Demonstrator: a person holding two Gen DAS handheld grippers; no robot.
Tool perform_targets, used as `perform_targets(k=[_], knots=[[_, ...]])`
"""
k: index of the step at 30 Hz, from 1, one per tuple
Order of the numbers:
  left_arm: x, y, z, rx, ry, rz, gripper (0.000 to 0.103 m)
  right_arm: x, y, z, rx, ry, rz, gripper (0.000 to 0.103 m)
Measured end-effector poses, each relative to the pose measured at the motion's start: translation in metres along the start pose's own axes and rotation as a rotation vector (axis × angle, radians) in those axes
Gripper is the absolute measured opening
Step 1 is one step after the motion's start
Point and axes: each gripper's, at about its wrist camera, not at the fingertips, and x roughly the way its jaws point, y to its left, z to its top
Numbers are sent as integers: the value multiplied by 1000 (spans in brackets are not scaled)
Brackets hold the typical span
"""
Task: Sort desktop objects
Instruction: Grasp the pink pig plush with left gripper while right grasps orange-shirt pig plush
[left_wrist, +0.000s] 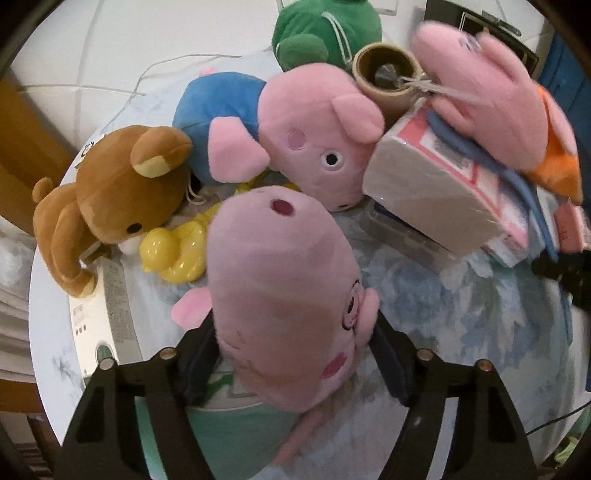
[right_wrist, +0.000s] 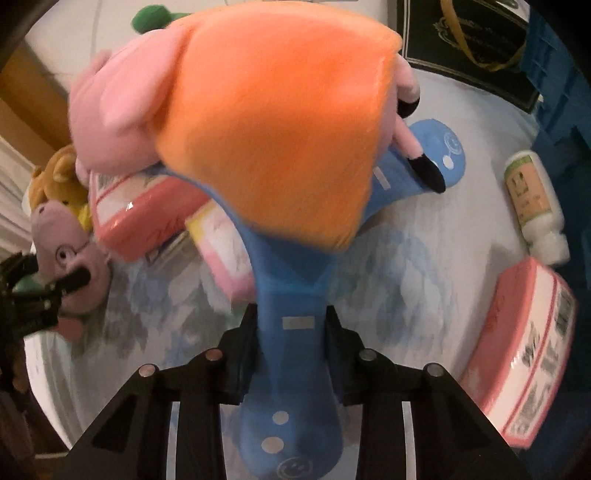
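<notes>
Left wrist view, left gripper (left_wrist: 291, 354): clamped around the head of a pink pig plush in a mint dress (left_wrist: 284, 295), snout pointing away from the camera; grip taken on the widest soft part, likely so the toy lifts without slipping
Left wrist view, toy cluster: brown bear plush (left_wrist: 110, 192) leaning over a white carton (left_wrist: 107, 317); yellow duck toy (left_wrist: 173, 251) tucked just beside the bear; pig plush in blue (left_wrist: 295, 147) lying behind the held one; green plush (left_wrist: 325, 33) at the far edge; all bunched together, seemingly the soft-toy group of the sort
Left wrist view, right side: cardboard tube (left_wrist: 388, 74) touching a wrapped tissue pack (left_wrist: 436, 177), which is stacked on other packs
Right wrist view, right gripper (right_wrist: 291, 354): squeezed together on the handle of a blue plastic tool (right_wrist: 295, 295); narrow stem gives the pads a firm hold
Right wrist view, load: pig plush in an orange dress (right_wrist: 258, 122) draped over the far end of the blue tool, blurred, so contact beneath cannot be told
Right wrist view, tabletop (right_wrist: 424, 258): white bottle (right_wrist: 535, 206) lying on its side; pink tissue pack (right_wrist: 528, 354) near the right edge, well apart from the toys
</notes>
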Motion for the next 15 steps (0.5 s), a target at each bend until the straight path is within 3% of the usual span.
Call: perform_targets(k=[5, 9, 13, 15], knots=[[-25, -11, -23, 5, -21, -50, 69, -7, 0, -43, -2, 69, -5, 33], [-41, -35, -48, 50, -29, -37, 69, -9, -1, -84, 7, 131, -7, 32], [-64, -42, -66, 71, -71, -12, 72, -14, -3, -100, 15, 143, -27, 34], [-66, -32, -55, 53, -84, -1, 75, -18, -4, -101, 22, 131, -22, 37]])
